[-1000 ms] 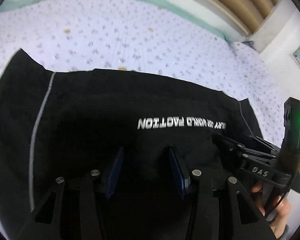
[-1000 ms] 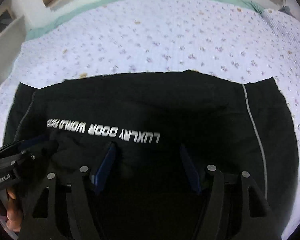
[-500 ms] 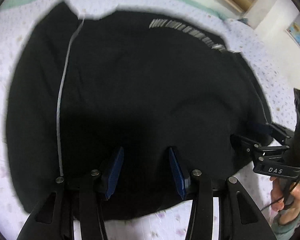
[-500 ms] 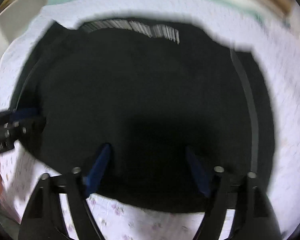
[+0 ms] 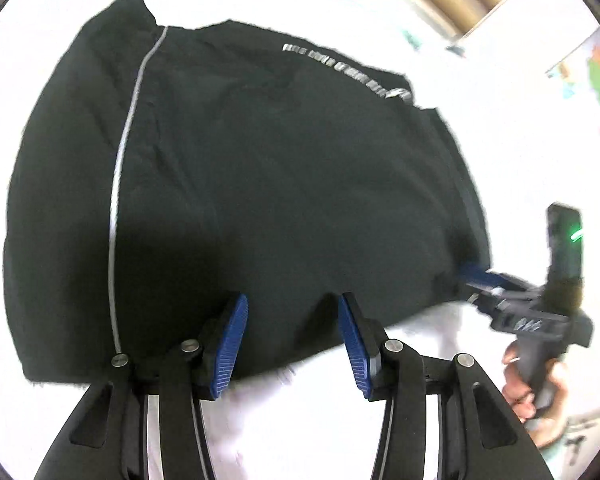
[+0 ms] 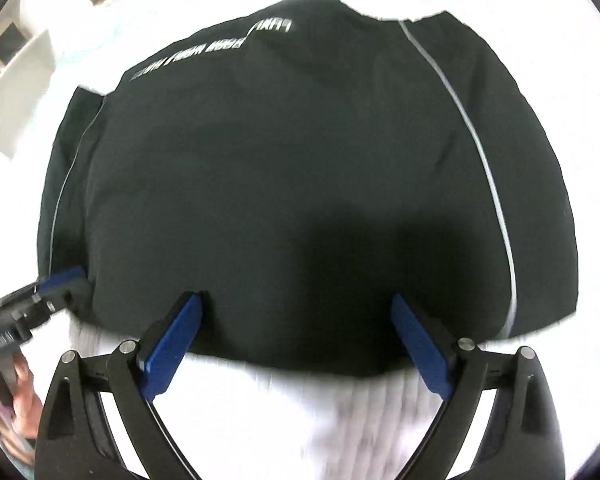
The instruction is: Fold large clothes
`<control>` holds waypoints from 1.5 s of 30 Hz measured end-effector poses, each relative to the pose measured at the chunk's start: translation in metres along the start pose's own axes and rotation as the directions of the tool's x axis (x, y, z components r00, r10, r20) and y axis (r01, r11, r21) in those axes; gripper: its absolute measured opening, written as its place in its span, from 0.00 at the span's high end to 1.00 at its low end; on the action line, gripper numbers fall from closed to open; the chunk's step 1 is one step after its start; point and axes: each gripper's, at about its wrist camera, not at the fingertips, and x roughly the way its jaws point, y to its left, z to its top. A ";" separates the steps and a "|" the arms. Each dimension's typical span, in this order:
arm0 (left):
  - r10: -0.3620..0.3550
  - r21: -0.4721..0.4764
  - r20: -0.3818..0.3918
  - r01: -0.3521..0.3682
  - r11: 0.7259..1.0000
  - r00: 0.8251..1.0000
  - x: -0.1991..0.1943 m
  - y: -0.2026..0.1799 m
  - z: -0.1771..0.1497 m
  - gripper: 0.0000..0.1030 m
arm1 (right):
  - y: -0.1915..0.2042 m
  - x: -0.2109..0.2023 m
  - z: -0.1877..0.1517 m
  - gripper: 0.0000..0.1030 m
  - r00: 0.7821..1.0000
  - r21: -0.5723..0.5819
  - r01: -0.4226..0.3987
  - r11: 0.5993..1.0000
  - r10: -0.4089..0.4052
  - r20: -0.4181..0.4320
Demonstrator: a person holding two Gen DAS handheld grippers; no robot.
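Mid-fold: black jacket (image 5: 260, 184) lying flat on the pale bedspread (image 6: 340, 420), near hem facing both claws. Left gripper (image 5: 290, 344) half spread over that hem, pads pinching nothing. Right gripper (image 6: 296, 344) spread wide, jaws just opened further, hem between them but unpressed. Likely next: closing on the near hem at both spots and carrying it toward the lettered far edge. Free bedspread on all sides; grey piping (image 6: 484, 160) marking the right flank.
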 end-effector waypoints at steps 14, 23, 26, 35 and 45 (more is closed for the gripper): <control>0.138 -0.081 0.261 -0.120 0.989 0.955 -0.140 0.075 -0.027 0.46 | -0.072 -0.041 -0.092 0.06 0.954 0.278 -0.282 0.918 0.299 -0.021; 0.130 -0.176 0.313 -0.078 0.981 0.941 -0.118 0.147 0.016 0.45 | -0.101 -0.109 -0.054 0.05 0.912 0.024 0.155 0.988 -0.153 0.381; 0.058 -0.207 0.276 0.000 0.978 0.959 -0.086 0.168 0.034 0.45 | -0.125 -0.087 -0.035 0.05 0.912 0.016 0.194 0.981 -0.186 0.365; 0.014 -0.179 0.212 0.025 0.984 0.977 -0.041 0.173 0.068 0.45 | -0.188 -0.037 0.040 0.05 0.951 0.152 -0.112 0.982 0.061 0.304; -0.167 -0.217 0.109 0.187 0.958 0.980 0.006 0.181 0.081 0.34 | -0.217 0.032 0.072 0.02 0.923 0.197 -0.375 0.906 0.345 0.172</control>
